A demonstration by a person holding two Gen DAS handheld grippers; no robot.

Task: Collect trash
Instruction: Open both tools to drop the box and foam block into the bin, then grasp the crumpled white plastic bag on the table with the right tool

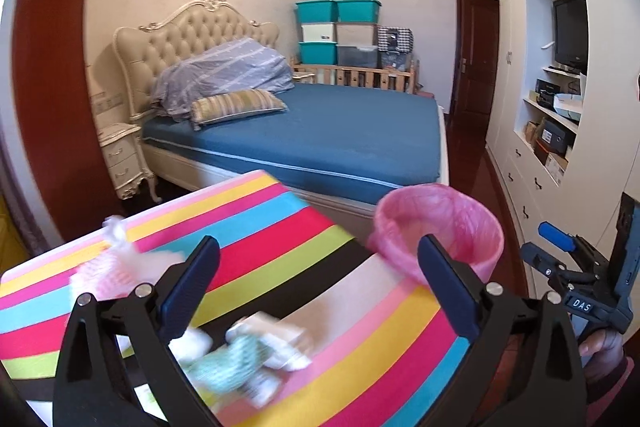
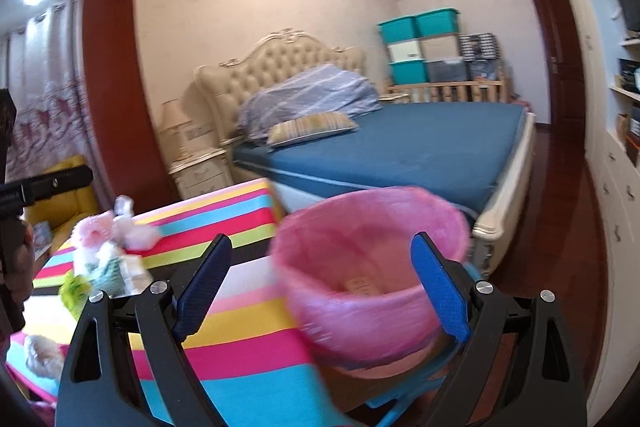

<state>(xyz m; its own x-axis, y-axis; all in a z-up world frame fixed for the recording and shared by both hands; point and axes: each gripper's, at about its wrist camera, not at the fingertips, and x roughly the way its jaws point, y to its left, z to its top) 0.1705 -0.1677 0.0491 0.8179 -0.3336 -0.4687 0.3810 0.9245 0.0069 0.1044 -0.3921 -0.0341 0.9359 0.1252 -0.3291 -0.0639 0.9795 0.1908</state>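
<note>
Two handheld grippers hover over a table draped in a cloth of bright rainbow stripes [image 1: 328, 255], in a bedroom with a blue-sheeted bed behind.

Going left to right in the left wrist view: at the left edge of the cloth lies a blurred heap of pink and white crumpled wrappers [image 1: 116, 267]. Lower centre, between and just below the fingers, lies a cluster of crumpled white tissue and pale green paper scraps [image 1: 248, 351]. The left gripper [image 1: 320, 287] has its dark blue pads spread wide, released, with nothing clasped. At right centre stands a round bin lined with a translucent pink plastic bag [image 1: 440, 227], beside the table's right edge. At the far right, the right gripper's black body bears a small label reading "DAS" [image 1: 581, 304].

In the right wrist view, the right gripper [image 2: 322, 291] is likewise released and empty, and the pink bin sits directly ahead of its fingers.

The scraps lie nearest the left gripper, slightly down and left of its fingertips, so that hand probably needs only to dip forward; the bin then lies to its right.
</note>
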